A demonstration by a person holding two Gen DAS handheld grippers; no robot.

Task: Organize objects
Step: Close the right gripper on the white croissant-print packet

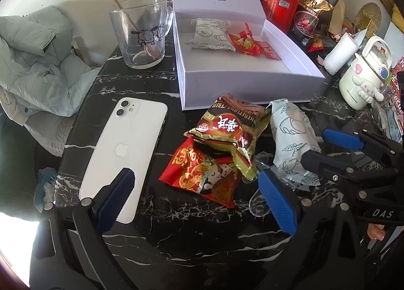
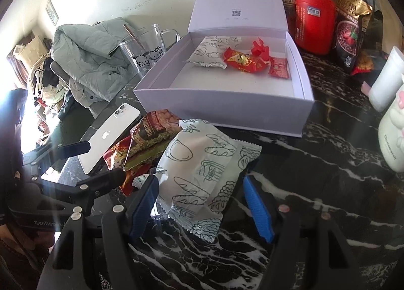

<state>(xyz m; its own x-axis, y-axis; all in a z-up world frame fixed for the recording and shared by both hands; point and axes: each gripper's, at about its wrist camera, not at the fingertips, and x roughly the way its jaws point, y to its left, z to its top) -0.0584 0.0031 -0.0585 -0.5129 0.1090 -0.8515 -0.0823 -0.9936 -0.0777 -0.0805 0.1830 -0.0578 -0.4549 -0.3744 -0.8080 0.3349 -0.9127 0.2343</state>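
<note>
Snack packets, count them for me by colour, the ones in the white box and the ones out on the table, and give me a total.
White printed packets: 2, one in the white box at, one on the table.
Red packets: 3, two in the box, one on the table.
Green and brown packets: 1, on the table.
Total: 6

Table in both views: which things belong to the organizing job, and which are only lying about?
Belong to the job:
white box
pale green snack packet
brown-green snack packet
red snack packet
right gripper, open around the pale green packet
left gripper, open

Likely just lying about:
white phone
glass mug
red canister
green jacket
</note>
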